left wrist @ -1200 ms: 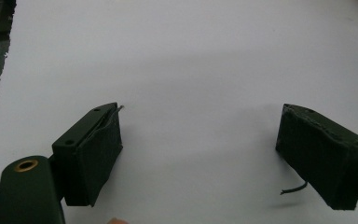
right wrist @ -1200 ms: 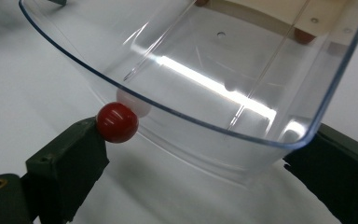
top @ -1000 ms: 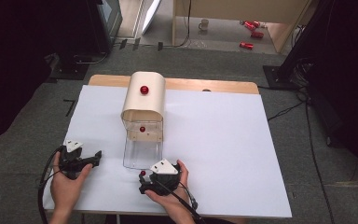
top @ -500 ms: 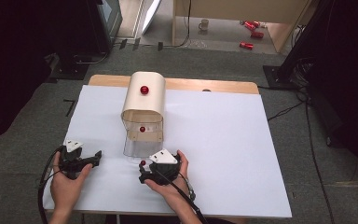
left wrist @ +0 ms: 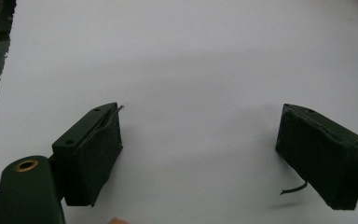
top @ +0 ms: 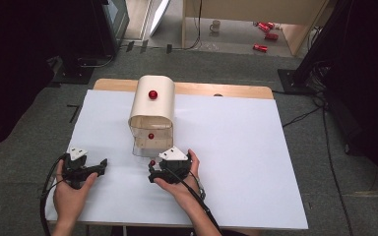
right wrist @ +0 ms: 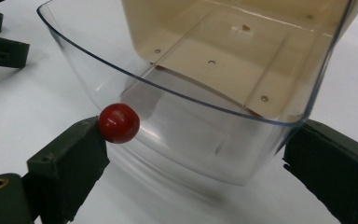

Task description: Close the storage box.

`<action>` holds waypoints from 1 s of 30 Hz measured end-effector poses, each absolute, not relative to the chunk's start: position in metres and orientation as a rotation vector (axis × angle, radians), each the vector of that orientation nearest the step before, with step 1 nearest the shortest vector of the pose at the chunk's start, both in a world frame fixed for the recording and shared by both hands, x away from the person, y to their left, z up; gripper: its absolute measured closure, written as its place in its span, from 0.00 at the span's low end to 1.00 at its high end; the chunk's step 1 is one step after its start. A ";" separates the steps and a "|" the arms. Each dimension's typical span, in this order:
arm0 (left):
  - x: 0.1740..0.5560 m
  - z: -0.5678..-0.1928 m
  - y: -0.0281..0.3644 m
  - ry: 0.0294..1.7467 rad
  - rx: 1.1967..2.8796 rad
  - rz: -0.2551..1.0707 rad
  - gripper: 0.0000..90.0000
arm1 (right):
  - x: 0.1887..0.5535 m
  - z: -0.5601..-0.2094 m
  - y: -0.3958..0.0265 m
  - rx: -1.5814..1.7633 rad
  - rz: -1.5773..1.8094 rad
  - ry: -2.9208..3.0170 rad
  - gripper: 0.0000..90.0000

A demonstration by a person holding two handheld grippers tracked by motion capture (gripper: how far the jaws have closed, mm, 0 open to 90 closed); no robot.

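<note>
The clear plastic drawer (top: pixel 145 143) stands pulled partway out of the cream bread-bin-shaped box (top: pixel 152 102) near the middle of the white table sheet (top: pixel 256 162); a red knob (right wrist: pixel 118 122) sits on the drawer's curved front, and a second red knob (top: pixel 152 94) on the box's top; the sheet covers a wooden tabletop (top: pixel 226 90), with grey carpet, black stands, cables, a white mug (top: pixel 215 25) and red cans (top: pixel 265 35) on the floor beyond. The right gripper (top: pixel 152 171) lies just in front of the drawer; in the right gripper view its jaws are spread wide on either side of the drawer front, one pad (right wrist: pixel 70 158) touching the red knob from beside, the other just off the clear wall; nothing is pinched, and the jaws have just been opening. The left gripper (top: pixel 102 165) rests on the sheet well to the left, jaws spread wide over bare white, holding nothing. Against the earlier frames the right hand (top: pixel 177 179) has drawn back toward the near edge and slightly left, and the drawer now sticks out farther than a second ago; the left hand (top: pixel 71 189) is unchanged.
</note>
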State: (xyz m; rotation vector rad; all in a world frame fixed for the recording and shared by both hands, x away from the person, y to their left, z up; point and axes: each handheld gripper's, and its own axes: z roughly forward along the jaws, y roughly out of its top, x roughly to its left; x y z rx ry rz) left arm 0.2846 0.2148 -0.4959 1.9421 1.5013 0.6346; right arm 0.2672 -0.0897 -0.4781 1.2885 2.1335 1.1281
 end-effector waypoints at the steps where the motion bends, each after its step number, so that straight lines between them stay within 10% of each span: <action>1: 0.285 -0.496 0.215 1.502 1.941 0.635 0.16 | 0.269 -0.478 -0.090 1.288 1.125 2.134 0.06; 30: 0.285 -0.496 0.215 1.504 1.937 0.631 0.16 | 0.317 -0.479 -0.093 1.300 1.102 2.112 0.02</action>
